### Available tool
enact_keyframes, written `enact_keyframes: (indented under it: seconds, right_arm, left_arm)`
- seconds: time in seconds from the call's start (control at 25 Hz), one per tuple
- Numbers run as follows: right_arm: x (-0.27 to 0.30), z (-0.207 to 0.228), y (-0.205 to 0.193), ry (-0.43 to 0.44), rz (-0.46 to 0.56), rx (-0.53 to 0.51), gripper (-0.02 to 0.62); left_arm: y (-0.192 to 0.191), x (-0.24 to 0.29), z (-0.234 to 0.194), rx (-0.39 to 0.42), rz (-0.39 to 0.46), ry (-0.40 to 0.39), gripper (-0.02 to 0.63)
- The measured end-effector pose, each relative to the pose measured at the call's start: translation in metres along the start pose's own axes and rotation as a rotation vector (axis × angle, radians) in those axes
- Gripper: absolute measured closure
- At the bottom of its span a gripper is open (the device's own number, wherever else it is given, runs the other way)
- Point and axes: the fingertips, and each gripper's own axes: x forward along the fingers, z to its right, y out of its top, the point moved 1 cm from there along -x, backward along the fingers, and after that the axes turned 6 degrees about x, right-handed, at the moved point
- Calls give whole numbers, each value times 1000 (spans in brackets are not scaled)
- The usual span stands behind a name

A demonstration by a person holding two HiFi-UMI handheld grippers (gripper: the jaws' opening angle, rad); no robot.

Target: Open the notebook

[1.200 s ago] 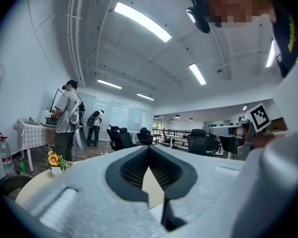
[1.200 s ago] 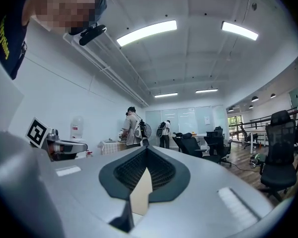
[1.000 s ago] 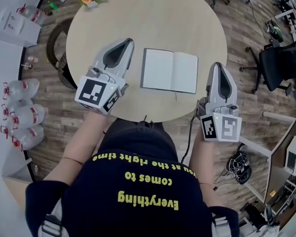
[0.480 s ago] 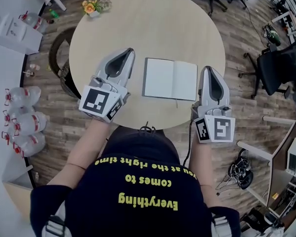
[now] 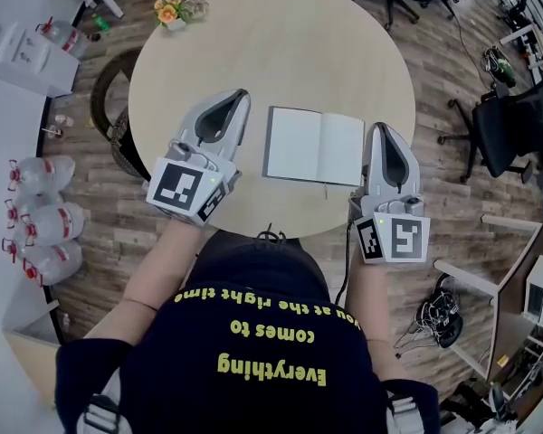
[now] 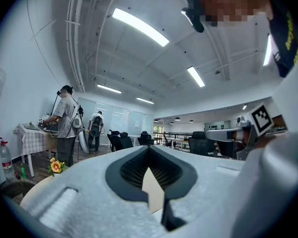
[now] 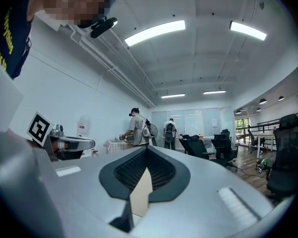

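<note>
**A:** Where is the notebook found?

**B:** The notebook (image 5: 313, 146) is seen lying flat on the round table (image 5: 271, 34), spread open with blank white pages upward. It is placed between the two sets of fingers, just right of the left gripper (image 5: 238, 99) tips and just left of the right gripper (image 5: 381, 132) tips. Whether its right edge is touched by the right gripper cannot be told.

**A:** And how are the fingers held?

**B:** Both pairs are pressed fully together, and nothing is pinched between them.

**A:** How is the notebook expected to handle?

**B:** It is judged light and thin. The pages are taken to be soft and easily creased or torn, and sliding on the smooth tabletop is to be expected. The opening looks done already. Should a leaf or cover need taking, the outer edge nearest the fingers would be preferred, well away from the spine. The other half could be pinned down with the closed tips so that the notebook is not dragged.
</note>
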Motion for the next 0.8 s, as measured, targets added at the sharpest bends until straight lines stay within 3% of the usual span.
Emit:
enact_keyframes:
  seconds: [0.8]
  right_arm:
    - [-9, 2, -2, -24, -9, 8, 583]
  left_arm:
    - [0, 1, 8, -4, -1, -15, 603]
